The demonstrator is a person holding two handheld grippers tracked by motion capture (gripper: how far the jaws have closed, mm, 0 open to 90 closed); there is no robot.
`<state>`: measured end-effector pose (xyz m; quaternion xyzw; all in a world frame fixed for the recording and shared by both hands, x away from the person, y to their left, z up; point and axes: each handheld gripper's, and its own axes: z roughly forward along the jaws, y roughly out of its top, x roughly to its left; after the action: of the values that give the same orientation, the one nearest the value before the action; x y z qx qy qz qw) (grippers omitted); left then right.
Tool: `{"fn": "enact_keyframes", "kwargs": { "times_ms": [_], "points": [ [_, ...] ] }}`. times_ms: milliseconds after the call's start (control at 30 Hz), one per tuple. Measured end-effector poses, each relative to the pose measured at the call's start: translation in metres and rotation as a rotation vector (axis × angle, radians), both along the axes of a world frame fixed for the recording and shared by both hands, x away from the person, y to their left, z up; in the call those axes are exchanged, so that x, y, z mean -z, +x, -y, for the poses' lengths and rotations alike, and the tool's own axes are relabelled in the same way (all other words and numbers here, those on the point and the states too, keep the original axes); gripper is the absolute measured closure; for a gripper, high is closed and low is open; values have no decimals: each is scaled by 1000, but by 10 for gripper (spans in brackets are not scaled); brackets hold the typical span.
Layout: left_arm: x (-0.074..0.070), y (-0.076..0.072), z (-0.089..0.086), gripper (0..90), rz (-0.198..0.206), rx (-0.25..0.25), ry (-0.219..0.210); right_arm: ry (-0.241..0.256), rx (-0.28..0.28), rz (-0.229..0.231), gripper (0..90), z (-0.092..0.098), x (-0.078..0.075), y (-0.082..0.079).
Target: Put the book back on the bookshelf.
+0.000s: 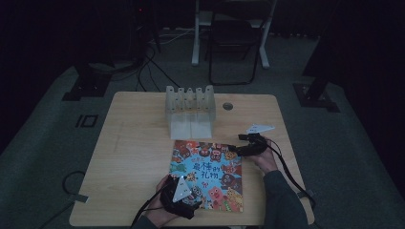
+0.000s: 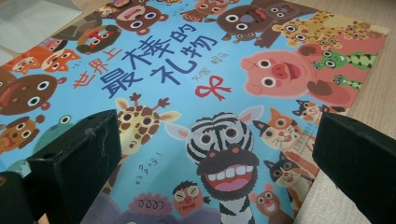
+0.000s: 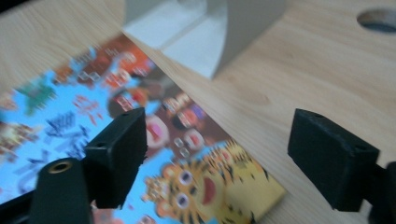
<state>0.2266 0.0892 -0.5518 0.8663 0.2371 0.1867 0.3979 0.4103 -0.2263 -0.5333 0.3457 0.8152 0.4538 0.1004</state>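
Book (image 1: 207,175) flat on table (image 1: 133,157), cover up, just in front of rack (image 1: 190,109). Left gripper (image 1: 191,198) at near-left corner, wide open, empty. Right gripper (image 1: 237,144) at far-right corner, wide open, empty.

The high view is dim, its far floor almost black and only the surface (image 1: 133,143) faintly lit. The left gripper view is bright and sharp; the right gripper view smears the picture book (image 3: 70,126).

A dim lab: black curtains (image 1: 363,43), floor cables (image 1: 153,67), lone wooden table (image 1: 138,143).
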Motion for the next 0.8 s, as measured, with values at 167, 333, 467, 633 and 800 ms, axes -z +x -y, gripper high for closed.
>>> {"fn": "enact_keyframes", "kwargs": {
  "times_ms": [167,333,467,633,800],
  "points": [
    [1,0,1,14,2,2,7,-38,17,-43,159,2,16,4],
    [1,-1,2,14,3,2,13,-45,21,-82,158,3,27,5],
    [2,-2,2,14,3,4,19,-16,1,-99,166,4,28,4],
    [3,-2,3,14,3,5,18,5,5,-116,184,6,29,5],
    [3,-2,4,14,3,7,24,20,9,-125,184,7,30,5]
  ]
}}
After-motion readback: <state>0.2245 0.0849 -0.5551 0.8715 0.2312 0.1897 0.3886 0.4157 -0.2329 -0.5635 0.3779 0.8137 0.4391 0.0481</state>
